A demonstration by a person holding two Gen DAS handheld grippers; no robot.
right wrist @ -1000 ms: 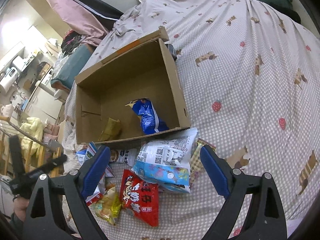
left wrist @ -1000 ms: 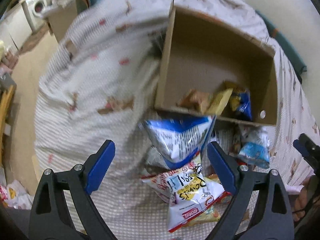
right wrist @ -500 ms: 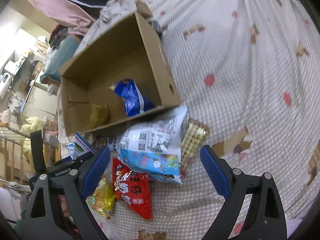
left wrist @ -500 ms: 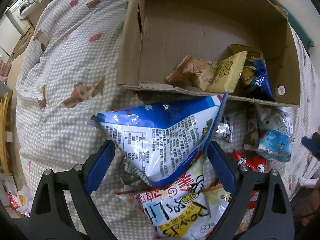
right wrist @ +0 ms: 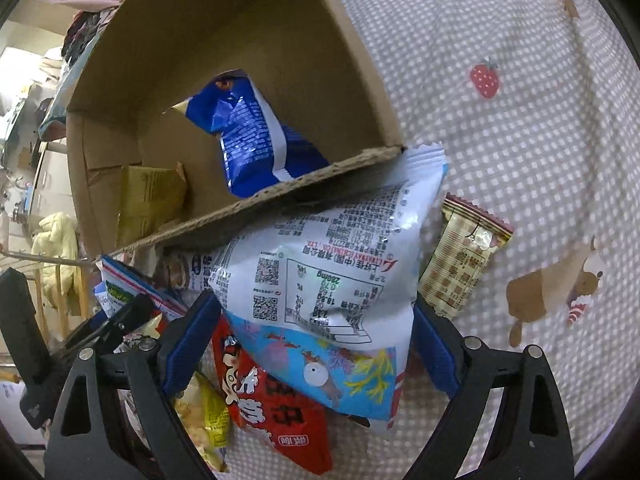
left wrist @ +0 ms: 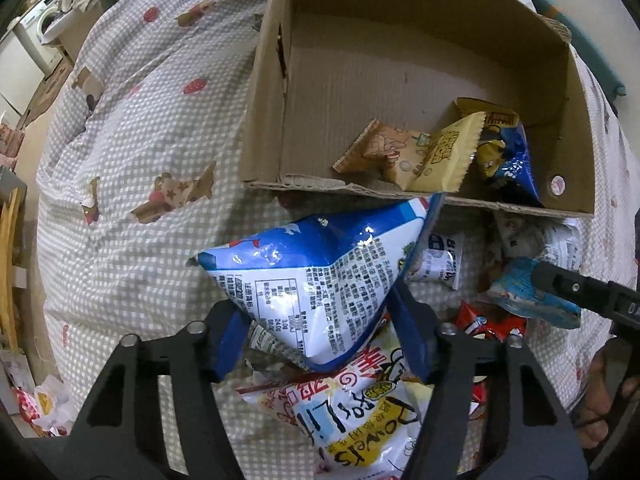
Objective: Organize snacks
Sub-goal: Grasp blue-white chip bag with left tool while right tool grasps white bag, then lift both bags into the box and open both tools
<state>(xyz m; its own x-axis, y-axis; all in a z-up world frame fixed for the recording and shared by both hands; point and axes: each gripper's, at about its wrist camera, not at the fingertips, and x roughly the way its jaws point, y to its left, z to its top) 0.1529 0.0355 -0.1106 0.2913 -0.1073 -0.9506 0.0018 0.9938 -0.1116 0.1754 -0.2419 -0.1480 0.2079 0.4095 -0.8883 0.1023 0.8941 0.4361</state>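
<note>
Right, snacks sit in a heap on the checked bedspread (left wrist: 132, 168) just in front of the cardboard box (left wrist: 400, 68), w/ a few already in it. Left view: box holds a tan pack (left wrist: 384, 150), a yellow pack (left wrist: 444, 156) lying over it, and a dark-blue bag (left wrist: 510, 160) in the right corner; rest of the box floor is bare. Right view shows the same box (right wrist: 224, 48) w/ the dark-blue bag (right wrist: 252, 136) leaning upright inside and a yellow pack (right wrist: 150, 200) at the far wall. Left gripper (left wrist: 318, 332) has its pads on both sides of a blue-white bag (left wrist: 320, 276), pressing its flanks, so clamped on it; bag's top corner touches the box's near edge. Under it lies a white-yellow bag (left wrist: 360, 412). Right gripper (right wrist: 316, 344) straddles a white-and-light-blue bag (right wrist: 332, 280), pads at its sides; can't tell if it's gripped or just bracketed. That bag's top tucks under the box's near wall. Red pack (right wrist: 272, 400) beneath it, beige pack (right wrist: 460, 264) just right of it.
</note>
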